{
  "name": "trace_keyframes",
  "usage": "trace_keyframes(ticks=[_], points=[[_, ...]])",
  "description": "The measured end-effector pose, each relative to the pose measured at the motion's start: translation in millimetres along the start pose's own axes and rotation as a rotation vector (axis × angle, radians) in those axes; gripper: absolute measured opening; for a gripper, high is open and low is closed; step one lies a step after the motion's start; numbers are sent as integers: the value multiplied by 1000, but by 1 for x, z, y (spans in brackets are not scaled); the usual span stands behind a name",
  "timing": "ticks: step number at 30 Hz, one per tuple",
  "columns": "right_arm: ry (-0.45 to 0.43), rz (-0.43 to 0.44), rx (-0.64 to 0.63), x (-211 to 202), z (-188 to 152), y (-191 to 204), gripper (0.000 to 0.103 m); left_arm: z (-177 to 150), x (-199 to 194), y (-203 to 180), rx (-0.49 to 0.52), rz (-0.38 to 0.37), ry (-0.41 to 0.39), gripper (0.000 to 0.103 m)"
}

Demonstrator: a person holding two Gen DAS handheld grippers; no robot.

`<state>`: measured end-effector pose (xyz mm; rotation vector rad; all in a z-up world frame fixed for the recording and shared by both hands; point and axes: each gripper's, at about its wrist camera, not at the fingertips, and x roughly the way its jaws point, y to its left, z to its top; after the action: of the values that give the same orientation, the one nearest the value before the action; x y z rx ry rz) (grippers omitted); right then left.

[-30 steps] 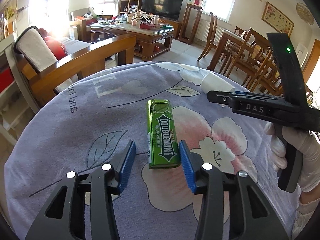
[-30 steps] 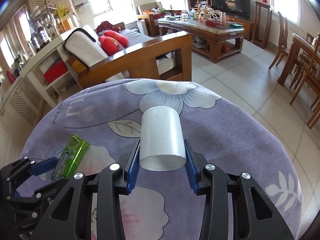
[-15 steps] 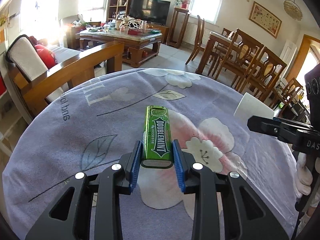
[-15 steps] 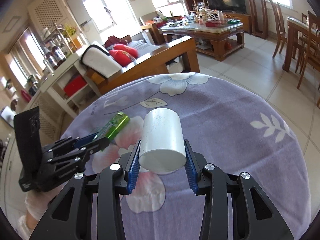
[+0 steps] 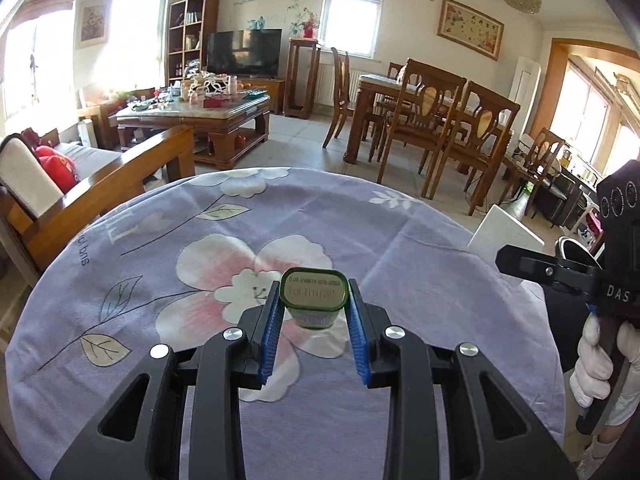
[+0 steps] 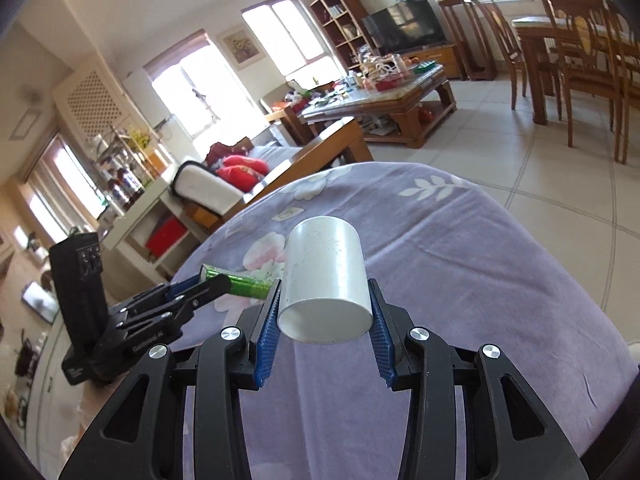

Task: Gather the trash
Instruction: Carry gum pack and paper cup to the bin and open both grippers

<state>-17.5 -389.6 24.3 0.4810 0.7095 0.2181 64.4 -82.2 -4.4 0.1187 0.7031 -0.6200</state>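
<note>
Both pieces have come up off the purple floral tablecloth (image 5: 420,240) since a second ago. The left gripper (image 5: 313,322) is clamped on the green gum pack (image 5: 313,294); the right gripper (image 6: 324,330) is clamped on the white plastic cup (image 6: 326,276). Both are lifted clear, so pickup looks finished. Next comes carrying them to a bin, possibly the dark rim (image 5: 572,250) at far right.
</note>
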Motion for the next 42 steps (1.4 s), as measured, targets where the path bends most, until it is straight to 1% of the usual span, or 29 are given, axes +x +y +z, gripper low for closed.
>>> trace_keyframes(ticks=[4,11,19,24,29,36,42], points=[[-58,-18,44,-37,-11,-22,40,-1,-8,-37,44,-29,-31,31],[-173,-51,125,-106,-27,-62,40,1,-17,-101,112,-129,-77,31],[-298,-165,229,-183,-47,-130,40,8,-14,-188,214,-273,-97,31],[-370,-236,321,-232,-70,-184,40,8,0,-242,273,-350,-86,31],[-425,-306,403,-268,-92,-228,40,3,18,-285,313,-418,-60,31],[-530,-368,531,-316,-122,-275,40,-7,42,-331,354,-485,-20,31],[-572,-426,609,-337,-143,-300,40,-14,60,-362,392,-527,18,31]])
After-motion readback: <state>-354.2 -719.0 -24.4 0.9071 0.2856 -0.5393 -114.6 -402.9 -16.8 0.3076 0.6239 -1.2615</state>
